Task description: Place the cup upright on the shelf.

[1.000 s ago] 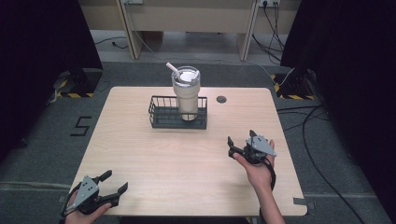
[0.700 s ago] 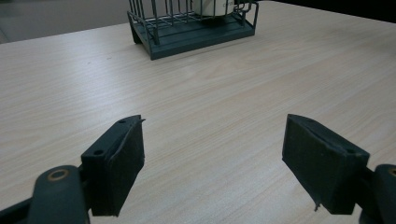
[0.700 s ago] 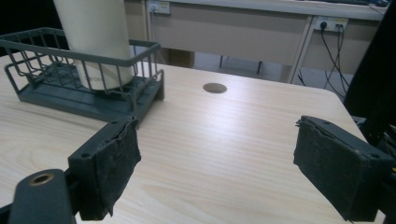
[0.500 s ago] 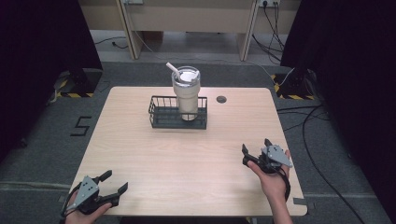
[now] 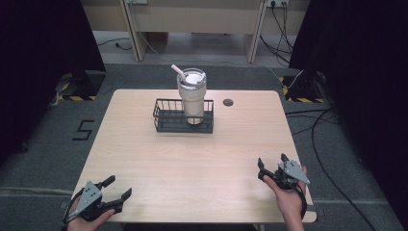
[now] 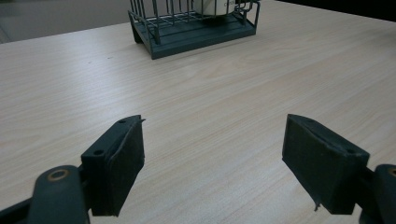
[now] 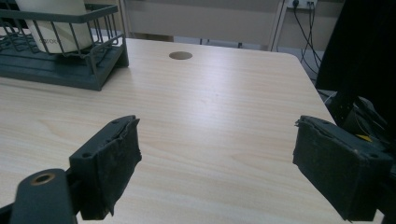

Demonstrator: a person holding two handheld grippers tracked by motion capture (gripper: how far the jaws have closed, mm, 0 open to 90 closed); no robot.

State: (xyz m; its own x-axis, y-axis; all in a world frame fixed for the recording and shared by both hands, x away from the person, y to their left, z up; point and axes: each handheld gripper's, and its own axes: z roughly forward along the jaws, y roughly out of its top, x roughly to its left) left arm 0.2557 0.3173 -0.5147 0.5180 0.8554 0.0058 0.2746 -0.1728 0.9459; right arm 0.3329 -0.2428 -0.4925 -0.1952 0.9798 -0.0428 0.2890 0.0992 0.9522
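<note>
Fingers of left gripper [image 5: 117, 189] and right gripper [image 5: 271, 167] gape wide, holding nothing above the table [image 5: 192, 159].

Each hand holds a black two-jaw gripper, the left gripper [image 5: 117, 188] and the right gripper [image 5: 271, 165], and each carries a grey three-cornered plate on top. The hands and forearms are bare, with no sleeve in sight. Seen close, the jaws are dark blocks faced with worn, frayed black pads [image 7: 122, 161], with small screw holes along their edges and a brass-ringed hole at the base.
</note>
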